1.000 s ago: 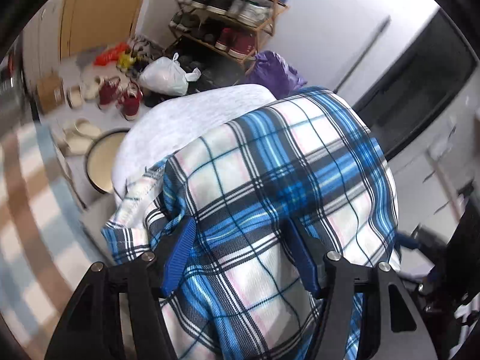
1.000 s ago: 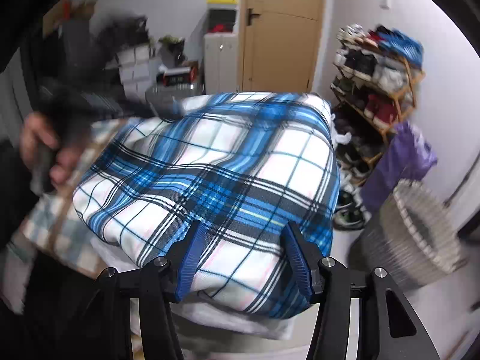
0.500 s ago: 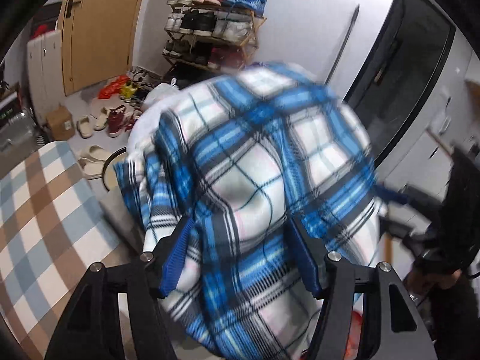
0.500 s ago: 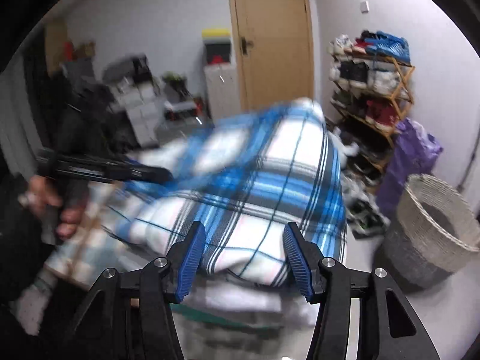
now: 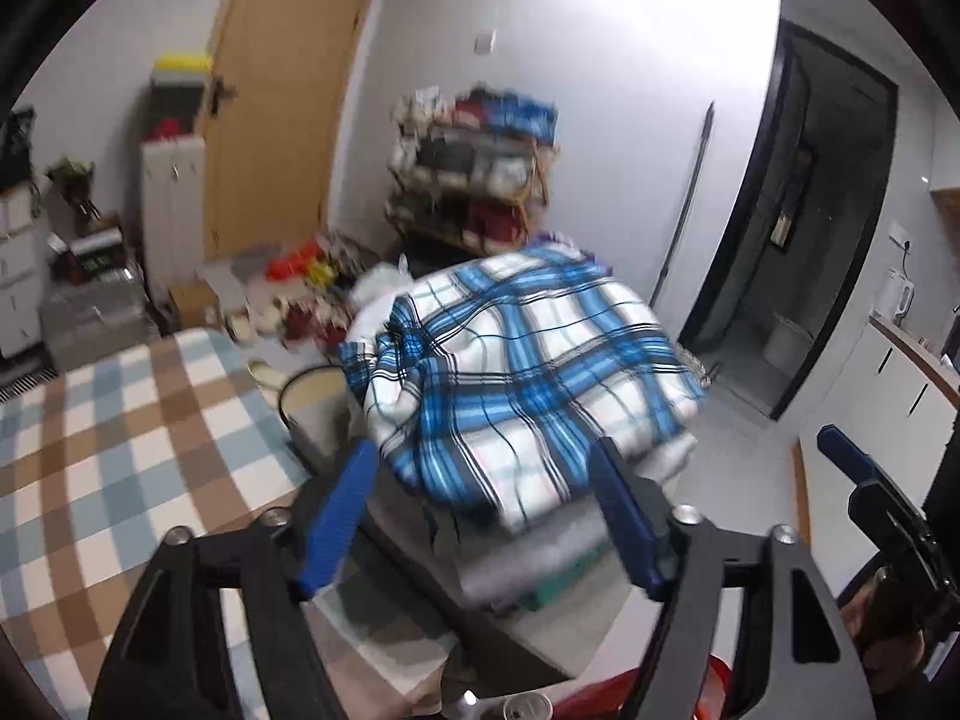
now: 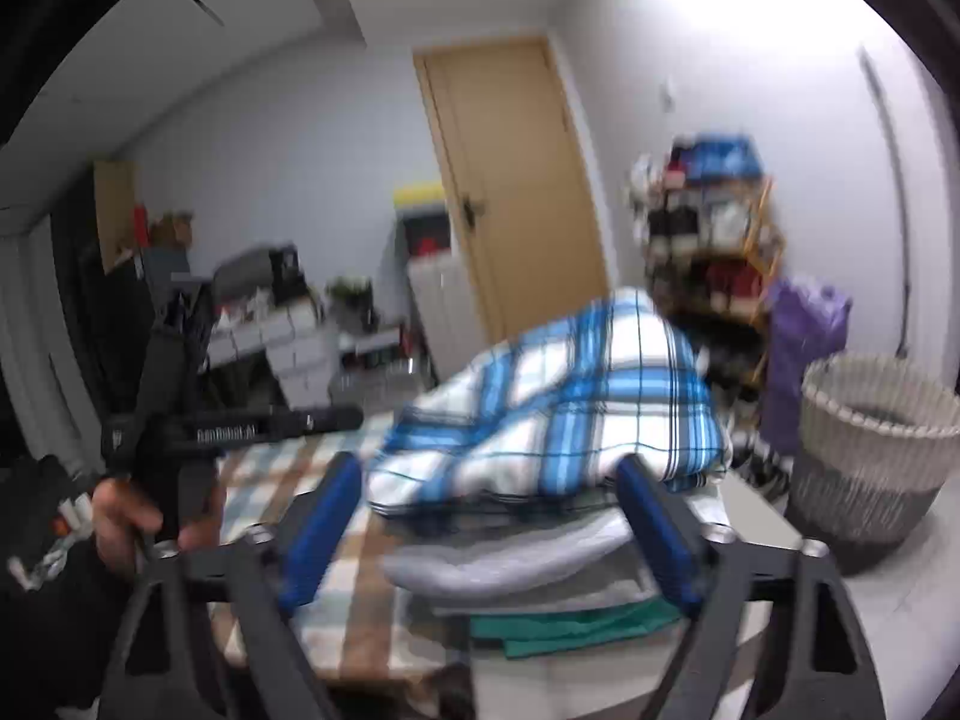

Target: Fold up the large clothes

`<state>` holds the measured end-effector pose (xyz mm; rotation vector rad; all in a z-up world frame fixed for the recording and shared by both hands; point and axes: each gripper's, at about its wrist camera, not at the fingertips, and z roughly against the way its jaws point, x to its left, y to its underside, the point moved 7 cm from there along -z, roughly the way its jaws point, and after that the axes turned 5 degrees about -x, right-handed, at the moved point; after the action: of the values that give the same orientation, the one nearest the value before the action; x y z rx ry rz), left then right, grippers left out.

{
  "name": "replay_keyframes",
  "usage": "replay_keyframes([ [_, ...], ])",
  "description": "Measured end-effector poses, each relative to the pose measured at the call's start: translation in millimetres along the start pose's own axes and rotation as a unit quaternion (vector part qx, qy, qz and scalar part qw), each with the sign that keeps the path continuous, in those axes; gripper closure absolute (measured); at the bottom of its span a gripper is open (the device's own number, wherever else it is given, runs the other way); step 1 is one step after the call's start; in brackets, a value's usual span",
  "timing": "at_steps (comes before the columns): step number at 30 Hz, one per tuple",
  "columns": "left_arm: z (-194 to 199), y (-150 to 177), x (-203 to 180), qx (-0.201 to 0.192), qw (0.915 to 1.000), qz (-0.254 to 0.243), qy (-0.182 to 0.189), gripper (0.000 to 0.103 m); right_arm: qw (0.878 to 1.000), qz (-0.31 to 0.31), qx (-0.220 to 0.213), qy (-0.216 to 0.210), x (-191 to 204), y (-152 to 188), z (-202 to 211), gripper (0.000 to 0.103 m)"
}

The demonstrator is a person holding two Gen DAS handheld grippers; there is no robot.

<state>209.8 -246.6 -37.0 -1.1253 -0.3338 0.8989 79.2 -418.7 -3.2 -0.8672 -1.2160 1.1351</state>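
A checked tablecloth (image 5: pixel 120 450) covered the table. Off its far edge, the folded blue plaid garment (image 5: pixel 528 372) topped a clothes stack (image 6: pixel 540 576). Left gripper (image 5: pixel 480 516) and right gripper (image 6: pixel 486 528), jaws just opened wide, gripped nothing. A woven basket (image 6: pixel 870 450) stood beyond.

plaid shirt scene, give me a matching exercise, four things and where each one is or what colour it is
Things:
1. plaid shirt
2. woven basket
3. shoe rack
4. checked cloth

Descriptions:
a. on the floor, to the right of the clothes pile
b. brown, blue and white squares, covering the table
c. blue and white, on top of the stack of folded clothes
d. against the wall, to the right of the wooden door

Pairs: 1-c, 2-a, 3-d, 4-b
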Motion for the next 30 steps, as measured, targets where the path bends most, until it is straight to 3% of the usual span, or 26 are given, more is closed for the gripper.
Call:
replay_keyframes([
  [2,15.8,7.0,-2.4,-0.023,0.9996,-0.011,-0.011,0.02,1.0,0.01,-0.023,0.017,14.0,1.4,17.6,0.0],
  [7,46.9,21.1,-7.6,-0.054,0.9979,-0.01,-0.036,0.018,0.996,0.05,-0.056,0.058,43.6,9.8,51.5,0.0],
  [11,60.4,28.7,-6.4,-0.066,0.996,-0.002,-0.059,0.002,0.991,0.068,-0.061,0.098,55.5,17.7,69.6,0.0],
  [23,92.3,46.3,-17.0,-0.1,0.9887,-0.029,-0.107,0.002,0.983,0.095,-0.073,0.138,79.7,35.0,103.7,0.0],
  [30,82.1,52.1,-22.1,-0.091,0.9873,-0.045,-0.123,0.002,0.986,0.046,-0.089,0.13,70.1,32.7,120.3,0.0],
])
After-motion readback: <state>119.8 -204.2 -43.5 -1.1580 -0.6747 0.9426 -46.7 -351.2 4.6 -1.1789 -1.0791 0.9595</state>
